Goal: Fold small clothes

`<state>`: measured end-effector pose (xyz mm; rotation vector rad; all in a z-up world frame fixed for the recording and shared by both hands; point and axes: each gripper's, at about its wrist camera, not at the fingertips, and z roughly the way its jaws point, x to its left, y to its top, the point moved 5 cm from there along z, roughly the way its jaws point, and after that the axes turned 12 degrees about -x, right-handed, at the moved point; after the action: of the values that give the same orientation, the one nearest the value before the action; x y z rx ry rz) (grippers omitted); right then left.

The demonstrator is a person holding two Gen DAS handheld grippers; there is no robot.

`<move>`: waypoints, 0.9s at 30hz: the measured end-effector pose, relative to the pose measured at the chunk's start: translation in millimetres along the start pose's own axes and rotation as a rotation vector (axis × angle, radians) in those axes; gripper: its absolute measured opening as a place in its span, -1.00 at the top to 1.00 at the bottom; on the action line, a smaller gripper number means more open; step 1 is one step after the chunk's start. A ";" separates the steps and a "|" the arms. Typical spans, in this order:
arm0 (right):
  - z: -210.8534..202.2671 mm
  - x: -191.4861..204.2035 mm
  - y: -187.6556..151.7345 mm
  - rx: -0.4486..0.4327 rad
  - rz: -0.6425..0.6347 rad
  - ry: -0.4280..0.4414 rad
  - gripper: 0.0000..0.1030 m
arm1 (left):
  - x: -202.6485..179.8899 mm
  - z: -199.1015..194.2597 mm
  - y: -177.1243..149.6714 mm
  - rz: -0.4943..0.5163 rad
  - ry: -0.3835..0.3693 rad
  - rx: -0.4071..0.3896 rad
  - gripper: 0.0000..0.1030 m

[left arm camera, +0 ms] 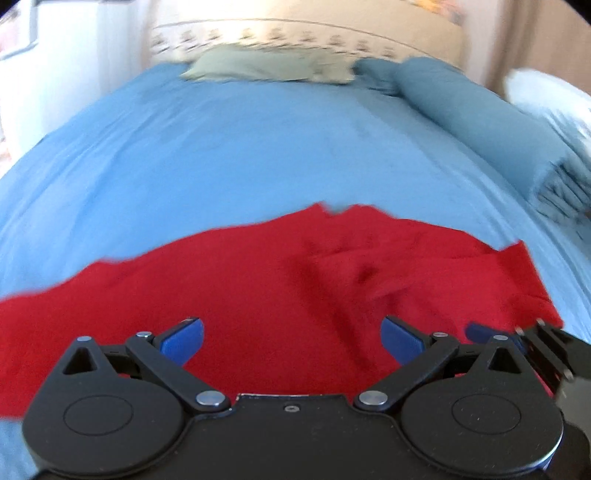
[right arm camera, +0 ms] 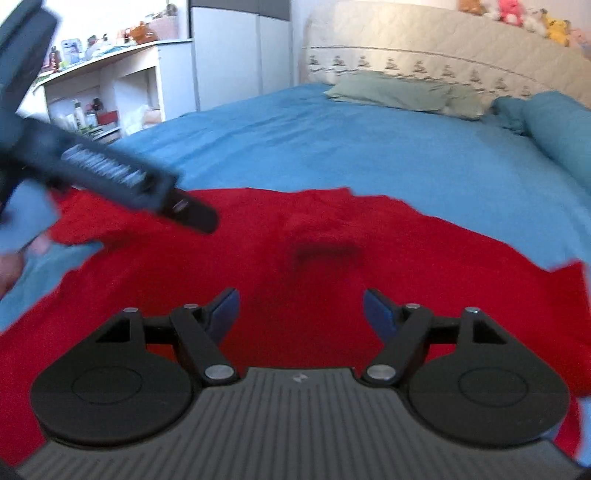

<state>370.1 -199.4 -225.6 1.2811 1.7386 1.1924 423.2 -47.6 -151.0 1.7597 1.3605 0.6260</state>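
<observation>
A red garment (left arm camera: 258,280) lies spread on the blue bed sheet (left arm camera: 240,147), with creases near its middle right. It also fills the lower part of the right wrist view (right arm camera: 332,266). My left gripper (left arm camera: 291,339) is open and empty, just above the garment. My right gripper (right arm camera: 299,310) is open and empty above the garment too. The left gripper shows in the right wrist view (right arm camera: 192,212) at the left, over the garment's left part. The right gripper's edge shows in the left wrist view (left arm camera: 532,343) at the lower right.
A green pillow (right arm camera: 399,94) and a rolled teal blanket (left arm camera: 472,122) lie at the head of the bed by a cream headboard (right arm camera: 424,44). White shelves with small items (right arm camera: 103,88) stand left of the bed. Plush toys (right arm camera: 524,18) sit on the headboard.
</observation>
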 end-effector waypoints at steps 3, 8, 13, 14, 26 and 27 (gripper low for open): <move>-31.0 -22.7 -10.5 -0.002 0.056 -0.037 -0.75 | -43.0 21.8 2.4 0.144 -0.024 -0.016 -1.00; -64.1 -46.0 -21.9 0.022 0.182 -0.040 -0.75 | -57.7 81.7 -20.0 0.243 0.053 0.073 -0.89; -82.5 -52.7 -21.5 -0.001 0.154 -0.044 -0.75 | -13.5 83.8 -16.7 0.110 0.137 0.028 -0.89; -83.4 -54.5 -22.1 -0.006 0.157 -0.044 -0.75 | -4.3 81.3 -15.4 0.094 0.156 0.018 -0.90; -65.6 -45.3 -33.0 0.005 0.247 -0.058 -0.75 | 40.4 46.6 -40.9 -0.148 -0.038 -0.007 -0.89; -65.6 -44.7 -33.3 0.005 0.248 -0.059 -0.75 | 43.9 44.0 -42.1 -0.183 -0.047 -0.014 -0.89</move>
<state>313.7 -264.0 -233.0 1.5543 1.5747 1.2734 447.4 -14.9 -214.1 1.6062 1.4614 0.4898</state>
